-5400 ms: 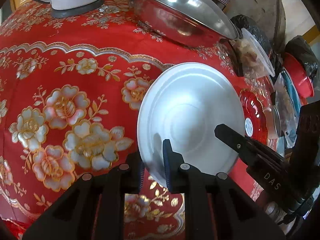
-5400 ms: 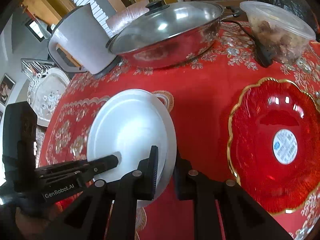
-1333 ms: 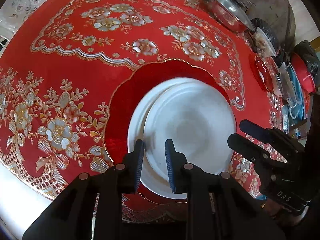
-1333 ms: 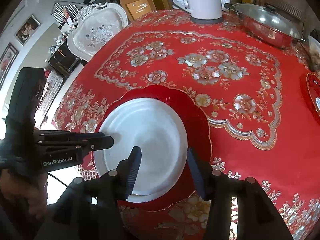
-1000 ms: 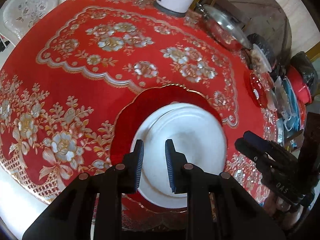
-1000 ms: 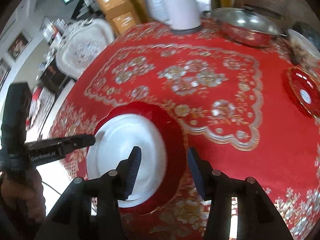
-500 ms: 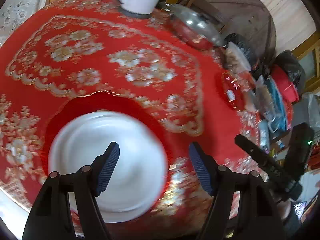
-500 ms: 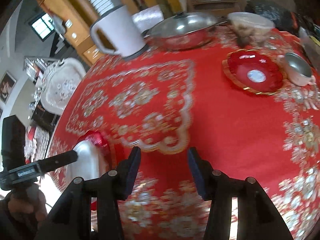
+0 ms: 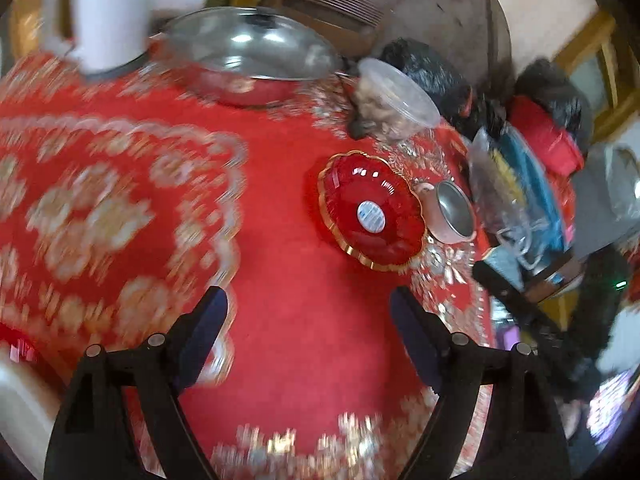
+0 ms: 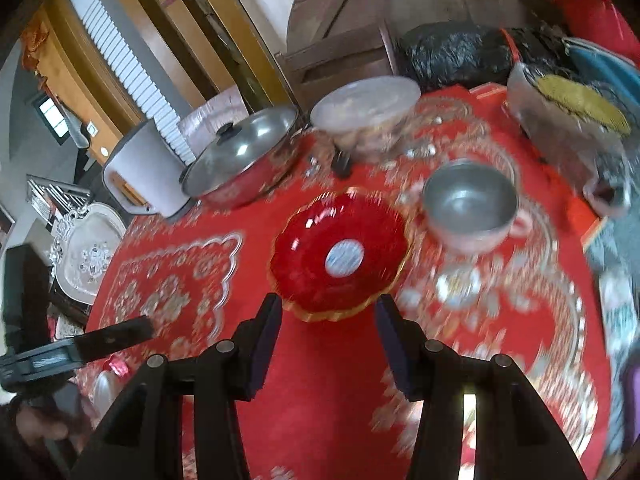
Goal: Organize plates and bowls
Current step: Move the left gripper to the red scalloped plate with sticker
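Glassware comes first: a scalloped red glass plate with a gold rim lies flat on the red floral tablecloth, a round white sticker at its centre. In the left wrist view the same plate sits toward the far right side of the table. Its surface is glossy and its edge is wavy, so a rim grip will probably be slippery and needs firm, square pad contact.

Step in hand, as judged: approach to the next piece to be collected. The right gripper hovers just short of the plate's near edge, jaws spread wide and empty, the plate roughly centred between them. The left gripper is also spread wide and empty, farther back from the plate over bare cloth.

Next move calls for lowering one finger under the rim and the other above it, then closing on the near edge.

A small metal bowl with a pink outer wall stands just beside the plate, on its right in the right wrist view; likely a later item. Beyond them stand a lidded steel pan, a clear lidded food tub and a white electric kettle. Both views are motion-blurred.
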A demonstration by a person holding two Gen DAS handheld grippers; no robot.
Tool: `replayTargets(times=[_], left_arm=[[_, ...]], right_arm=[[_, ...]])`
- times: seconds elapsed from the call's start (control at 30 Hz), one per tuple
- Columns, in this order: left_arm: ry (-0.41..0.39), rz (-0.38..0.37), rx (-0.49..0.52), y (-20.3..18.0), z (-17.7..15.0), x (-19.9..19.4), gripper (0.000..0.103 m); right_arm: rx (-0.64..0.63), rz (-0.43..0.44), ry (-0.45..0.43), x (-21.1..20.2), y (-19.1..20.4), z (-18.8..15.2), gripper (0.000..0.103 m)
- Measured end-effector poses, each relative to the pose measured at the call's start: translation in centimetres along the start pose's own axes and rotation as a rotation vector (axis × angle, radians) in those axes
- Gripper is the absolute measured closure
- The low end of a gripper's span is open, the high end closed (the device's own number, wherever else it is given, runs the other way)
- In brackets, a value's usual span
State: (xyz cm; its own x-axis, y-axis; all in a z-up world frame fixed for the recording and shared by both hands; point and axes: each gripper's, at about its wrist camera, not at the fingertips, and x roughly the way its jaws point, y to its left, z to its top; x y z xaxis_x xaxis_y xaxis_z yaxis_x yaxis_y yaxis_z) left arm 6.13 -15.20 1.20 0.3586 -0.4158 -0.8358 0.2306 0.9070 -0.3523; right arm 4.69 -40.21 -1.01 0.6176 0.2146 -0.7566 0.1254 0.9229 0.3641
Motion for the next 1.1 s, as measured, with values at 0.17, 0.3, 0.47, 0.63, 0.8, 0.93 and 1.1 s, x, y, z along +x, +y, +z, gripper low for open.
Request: replayTargets(times=[0.17, 0.3, 0.47, 0.63, 0.8, 0.93, 1.1], left_arm=[[0.012, 0.046, -0.024, -1.3, 3.4, 5.0, 0.019], [-0.003, 0.104, -0.066, -1.1, 4.9, 7.6, 0.019], [0.029, 0.156, -0.035, -1.4, 5.4, 10.3, 0.019], [0.045, 0.168, 0.038, -2.1, 5.5, 12.5, 0.019], [0.06, 0.209, 0.075, -1.9, 5.7, 14.6, 0.02], [0.039, 0.244, 0.105, -1.9, 5.5, 14.9, 0.027], [0.043, 0.194, 0.134, -2.8, 5.6, 14.8, 0.074]], right_arm=[[-0.026, 0.024, -0.005, 2.6, -1.9, 1.7, 0.052], [-0.033, 0.033, 0.024, 5.2, -3.0, 1.9, 0.052], [-0.026, -0.004, 0.049, 7.8, -4.2, 2.1, 0.053], [-0.002, -0.044, 0.069, 10.0, -5.6, 1.6, 0.065], [0.002, -0.048, 0.084, 11.5, -6.2, 1.2, 0.082], [-0.009, -0.051, 0.075, 11.9, -6.0, 1.1, 0.088], [-0.006, -0.054, 0.075, 12.0, -5.8, 1.1, 0.089]])
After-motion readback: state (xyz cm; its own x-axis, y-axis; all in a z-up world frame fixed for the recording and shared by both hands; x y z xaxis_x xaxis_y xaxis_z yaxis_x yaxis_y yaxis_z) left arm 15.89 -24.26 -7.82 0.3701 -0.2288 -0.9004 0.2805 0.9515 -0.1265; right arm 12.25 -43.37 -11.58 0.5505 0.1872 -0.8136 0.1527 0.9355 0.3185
